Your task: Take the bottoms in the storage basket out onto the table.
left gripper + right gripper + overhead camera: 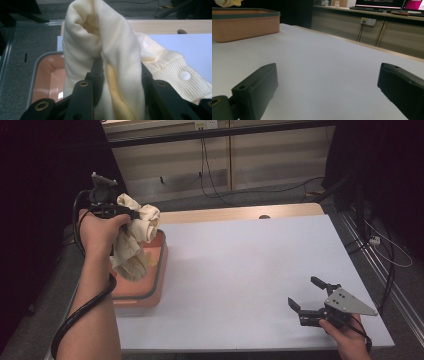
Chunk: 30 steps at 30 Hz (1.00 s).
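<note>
From the high view, the left gripper (131, 215) is holding a bunched cream knit garment (134, 240) up above the salmon-pink plastic bin with a grey rim (159, 270), so the step looks like lifting it out, and next it needs carrying to the white sheet right of the bin. In the left gripper view, the jaws are pinching a thick fold of the garment (110, 50), its ribbed cuff with pale snap studs hanging over the bin (43, 75). In the right gripper view, the right gripper (327, 87) is waiting wide and empty, well right of the bin (244, 23).

We seem to be in a lab: monitors (382, 3) at twelve o'clock, wall sockets (368, 21), loose cables (212, 175), black curtains (45, 180) flanking the table (250, 265).
</note>
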Each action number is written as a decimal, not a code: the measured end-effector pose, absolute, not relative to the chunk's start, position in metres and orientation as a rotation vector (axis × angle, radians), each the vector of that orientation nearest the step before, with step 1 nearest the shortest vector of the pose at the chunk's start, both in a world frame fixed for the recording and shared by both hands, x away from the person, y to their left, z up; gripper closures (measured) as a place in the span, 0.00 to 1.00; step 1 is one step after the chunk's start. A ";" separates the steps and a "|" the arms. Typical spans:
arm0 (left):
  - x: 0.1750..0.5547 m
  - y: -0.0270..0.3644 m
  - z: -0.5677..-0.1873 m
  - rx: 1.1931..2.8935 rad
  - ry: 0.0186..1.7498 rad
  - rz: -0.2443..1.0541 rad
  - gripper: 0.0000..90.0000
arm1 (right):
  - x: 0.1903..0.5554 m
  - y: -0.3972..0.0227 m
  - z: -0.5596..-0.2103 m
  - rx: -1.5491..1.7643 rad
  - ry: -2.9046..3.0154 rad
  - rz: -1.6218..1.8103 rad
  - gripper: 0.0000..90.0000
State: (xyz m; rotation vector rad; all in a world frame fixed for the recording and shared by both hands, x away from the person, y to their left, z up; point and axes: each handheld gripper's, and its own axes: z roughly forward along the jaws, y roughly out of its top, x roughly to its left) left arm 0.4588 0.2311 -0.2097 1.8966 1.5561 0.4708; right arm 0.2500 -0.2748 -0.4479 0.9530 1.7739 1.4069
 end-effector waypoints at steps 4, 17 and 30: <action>0.457 0.220 -0.199 1.913 1.511 0.466 0.75 | 0.250 -0.275 -0.448 0.955 1.773 1.406 0.03; 0.447 0.189 -0.176 1.961 1.370 0.376 0.74 | 0.250 -0.275 -0.448 0.953 1.774 1.408 0.03; 0.443 0.178 -0.187 1.979 1.321 0.317 0.74 | 0.249 -0.275 -0.448 0.953 1.775 1.407 0.03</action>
